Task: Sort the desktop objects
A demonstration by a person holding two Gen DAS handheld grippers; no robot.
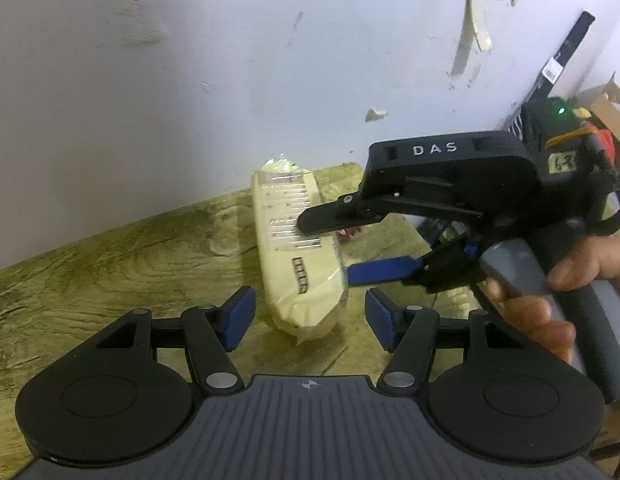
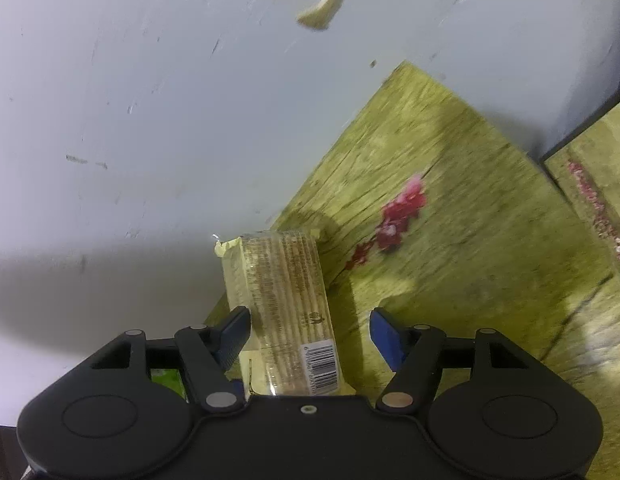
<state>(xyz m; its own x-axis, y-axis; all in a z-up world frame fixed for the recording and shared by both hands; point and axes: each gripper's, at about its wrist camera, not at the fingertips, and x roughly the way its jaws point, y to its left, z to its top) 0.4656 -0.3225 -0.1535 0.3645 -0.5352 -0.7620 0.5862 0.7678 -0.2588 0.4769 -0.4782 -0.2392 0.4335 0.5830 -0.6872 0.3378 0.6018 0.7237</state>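
A long cream pack of crackers [image 1: 297, 264] in clear wrap lies on the wooden table [image 1: 109, 264], one end against the wall. My left gripper [image 1: 310, 318] is open, and the pack's near end sits between its blue pads with a gap on each side. My right gripper [image 1: 326, 250] comes in from the right and straddles the pack's middle, one finger above it and one beside it. In the right wrist view the pack [image 2: 289, 312] lies between the open right gripper [image 2: 307, 336] fingers, close to the left pad and well apart from the right pad.
A white scuffed wall [image 1: 189, 80] stands right behind the pack. A small red flower-like thing [image 2: 402, 212] lies on the table to the right. A cardboard box [image 1: 608, 100] and a dark leaning strip [image 1: 566, 52] are at the far right. A hand [image 1: 550, 304] holds the right gripper's handle.
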